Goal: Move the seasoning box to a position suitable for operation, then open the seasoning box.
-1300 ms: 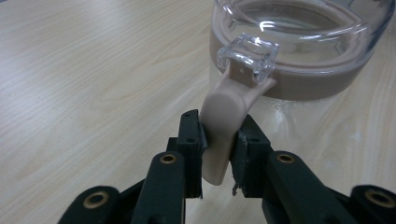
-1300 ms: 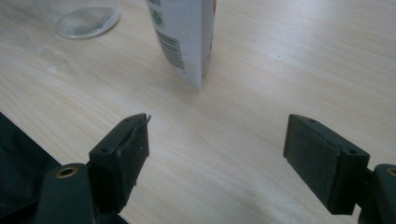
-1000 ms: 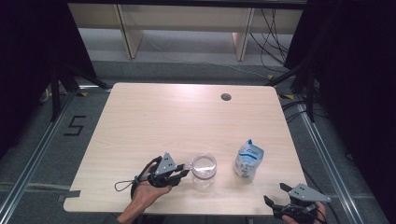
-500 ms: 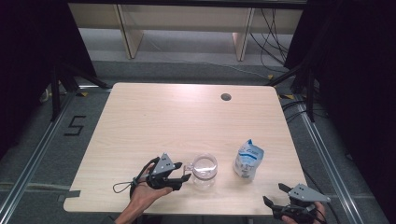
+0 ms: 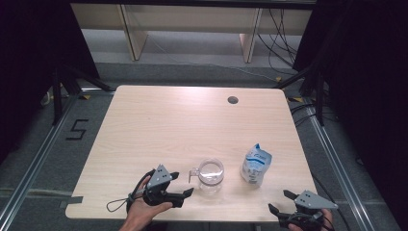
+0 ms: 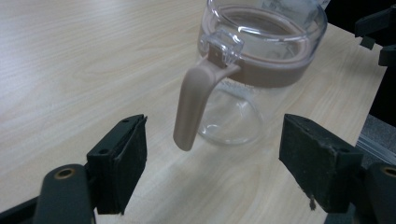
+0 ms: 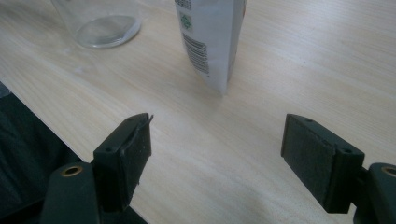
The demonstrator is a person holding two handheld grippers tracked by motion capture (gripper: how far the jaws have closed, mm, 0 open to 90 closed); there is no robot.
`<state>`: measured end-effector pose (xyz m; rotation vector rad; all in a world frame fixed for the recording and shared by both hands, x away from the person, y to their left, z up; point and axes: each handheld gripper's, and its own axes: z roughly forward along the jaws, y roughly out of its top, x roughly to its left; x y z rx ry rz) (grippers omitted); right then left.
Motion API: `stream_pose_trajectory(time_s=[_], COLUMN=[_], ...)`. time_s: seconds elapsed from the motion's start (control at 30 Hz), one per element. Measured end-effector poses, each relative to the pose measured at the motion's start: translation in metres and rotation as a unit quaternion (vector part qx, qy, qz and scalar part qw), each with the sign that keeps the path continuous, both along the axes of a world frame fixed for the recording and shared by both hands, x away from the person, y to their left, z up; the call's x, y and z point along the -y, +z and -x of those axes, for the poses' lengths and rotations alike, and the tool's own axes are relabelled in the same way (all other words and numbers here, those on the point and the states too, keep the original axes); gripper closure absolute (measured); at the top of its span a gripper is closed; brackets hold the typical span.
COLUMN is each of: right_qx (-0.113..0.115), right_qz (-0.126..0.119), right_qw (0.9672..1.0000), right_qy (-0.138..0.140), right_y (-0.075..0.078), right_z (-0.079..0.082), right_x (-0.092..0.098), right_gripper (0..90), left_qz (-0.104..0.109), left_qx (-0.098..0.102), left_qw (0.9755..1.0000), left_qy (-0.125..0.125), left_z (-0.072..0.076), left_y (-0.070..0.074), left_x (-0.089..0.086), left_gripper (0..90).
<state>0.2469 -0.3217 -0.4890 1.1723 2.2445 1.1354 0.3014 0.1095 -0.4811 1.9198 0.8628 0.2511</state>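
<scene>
left gripper [image 5: 182,185]: jaws just been opening, wide now, nothing between them | right gripper [image 5: 278,202]: jaws spread wide, nothing gripped, low at the near edge

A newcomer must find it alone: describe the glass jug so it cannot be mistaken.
Start at the wooden table and go to its near edge. The glass jug stands there, left of the white pouch. Unlike the pouch, it is see-through, with a beige handle.

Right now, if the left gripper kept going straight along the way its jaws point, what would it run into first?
Most likely the beige handle of the glass jug. The left gripper, whose jaws have just been opening, stands open with that handle dead ahead and nothing between the pads. How much gap remains is hard to judge.
</scene>
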Motion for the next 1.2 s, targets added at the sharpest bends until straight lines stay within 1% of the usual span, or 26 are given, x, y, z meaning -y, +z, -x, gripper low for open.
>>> stream_pose_trajectory(time_s=[0.07, 0.1, 0.13, 0.17, 0.23, 0.27, 0.3, 0.33, 0.37, 0.4, 0.43, 0.47, 0.5, 0.53, 0.57, 0.6, 0.67, 0.7, 0.73, 0.8, 0.83, 0.9, 1.07, 1.1, 1.13, 1.2], right_qx=[-0.003, -0.007, 0.003, -0.008, -0.006, 0.009, -0.004, 0.015, 0.003, 0.005, 0.001, 0.004, 0.004, 0.013, 0.012, -0.003, 0.008, 0.003, 0.012, 0.009, 0.001, 0.009, 0.006, 0.009, 0.019, 0.022], right_qz=[-0.005, -0.007, -0.001, -0.005, -0.003, 0.001, -0.005, 0.002, -0.002, -0.002, -0.004, -0.002, -0.001, 0.002, 0.005, 0.0, 0.001, -0.002, 0.001, 0.0, -0.001, -0.002, -0.005, -0.001, 0.005, 0.008], right_qw=[1.0, 0.9999, 1.0, 0.9999, 1.0, 0.9999, 0.9999, 0.9998, 0.9998, 0.9998, 0.9998, 0.9997, 0.9997, 0.9996, 0.9997, 0.9999, 0.9998, 0.9998, 0.9996, 0.9993, 0.9997, 0.9997, 0.9996, 0.9994, 0.9993, 0.9993], right_qy=[-0.002, -0.004, 0.007, -0.005, -0.004, 0.014, 0.008, 0.016, 0.021, 0.022, 0.021, 0.023, 0.024, 0.026, 0.021, 0.015, 0.018, 0.021, 0.025, 0.036, 0.026, 0.025, 0.028, 0.032, 0.033, 0.03], right_y=[-0.001, -0.001, -0.001, 0.0, 0.0, -0.001, 0.0, -0.001, -0.001, -0.001, -0.001, -0.002, -0.002, -0.002, -0.001, -0.001, -0.001, -0.002, -0.002, -0.002, -0.001, 0.0, -0.001, 0.0, 0.0, 0.0], right_z=[0.001, 0.002, -0.001, 0.002, 0.003, -0.001, 0.002, -0.001, -0.001, -0.001, 0.0, 0.0, 0.0, 0.0, 0.0, 0.002, 0.001, 0.001, 0.0, 0.0, 0.002, 0.002, 0.002, 0.001, 0.001, 0.001], right_x=[-0.003, -0.004, -0.003, -0.005, -0.005, -0.003, -0.006, -0.004, -0.006, -0.006, -0.007, -0.007, -0.007, -0.007, -0.007, -0.008, -0.008, -0.01, -0.01, -0.011, -0.012, -0.013, -0.013, -0.013, -0.012, -0.012], right_gripper=[25.1, 25.1, 25.2, 25.3, 26.4, 26.8, 26.8, 26.9, 27.0, 27.3, 27.6, 27.7, 27.9, 28.0, 28.1, 28.5, 29.0, 29.3, 29.4, 30.1, 30.4, 30.4, 30.5, 30.5, 30.4, 30.4], left_qz=[-0.002, 0.007, 0.005, 0.008, 0.01, 0.012, 0.013, 0.021, 0.019, 0.014, 0.015, 0.02, 0.018, 0.023, 0.023, 0.028, 0.038, 0.037, 0.034, 0.034, 0.03, 0.027, 0.024, 0.03, 0.024, 0.027], left_qx=[-0.005, -0.005, -0.009, -0.007, -0.008, -0.008, -0.008, -0.007, -0.008, -0.004, 0.0, -0.005, 0.003, 0.006, 0.009, 0.013, 0.02, 0.03, 0.034, 0.041, 0.05, 0.053, 0.067, 0.066, 0.068, 0.068], left_qw=[1.0, 1.0, 0.9999, 0.9999, 0.9999, 0.9998, 0.9998, 0.9997, 0.9997, 0.9999, 0.9999, 0.9998, 0.9998, 0.9997, 0.9997, 0.9995, 0.9991, 0.9989, 0.9988, 0.9986, 0.9983, 0.9982, 0.9974, 0.9973, 0.9974, 0.9973], left_qy=[0.001, 0.003, 0.007, 0.006, 0.01, 0.011, 0.011, 0.011, 0.01, 0.007, 0.001, 0.006, -0.005, -0.006, -0.005, -0.002, -0.005, -0.007, -0.005, -0.004, -0.007, -0.009, -0.006, -0.007, -0.006, -0.007], left_z=[0.001, 0.001, 0.002, 0.001, 0.001, 0.002, 0.002, 0.002, 0.002, 0.003, 0.003, 0.004, 0.004, 0.004, 0.004, 0.005, 0.005, 0.005, 0.005, 0.004, 0.003, 0.002, -0.004, -0.006, -0.008, -0.011], left_y=[-0.001, -0.001, 0.001, 0.001, 0.002, 0.003, 0.004, 0.004, 0.005, 0.007, 0.008, 0.01, 0.011, 0.013, 0.015, 0.018, 0.023, 0.025, 0.027, 0.03, 0.032, 0.034, 0.038, 0.039, 0.04, 0.042], left_x=[-0.001, -0.001, -0.002, -0.003, -0.003, -0.003, -0.003, -0.003, -0.002, -0.002, -0.003, -0.002, -0.002, -0.002, -0.002, -0.002, -0.003, -0.004, -0.004, -0.003, -0.002, 0.0, 0.007, 0.009, 0.009, 0.011], left_gripper=[23.1, 23.1, 23.1, 23.2, 23.7, 24.3, 24.8, 25.5, 26.5, 27.6, 29.4, 31.5, 34.1, 37.1, 40.6, 45.3, 53.8, 57.6, 61.1, 66.0, 68.7, 72.6, 81.1, 82.0, 83.0, 84.8])
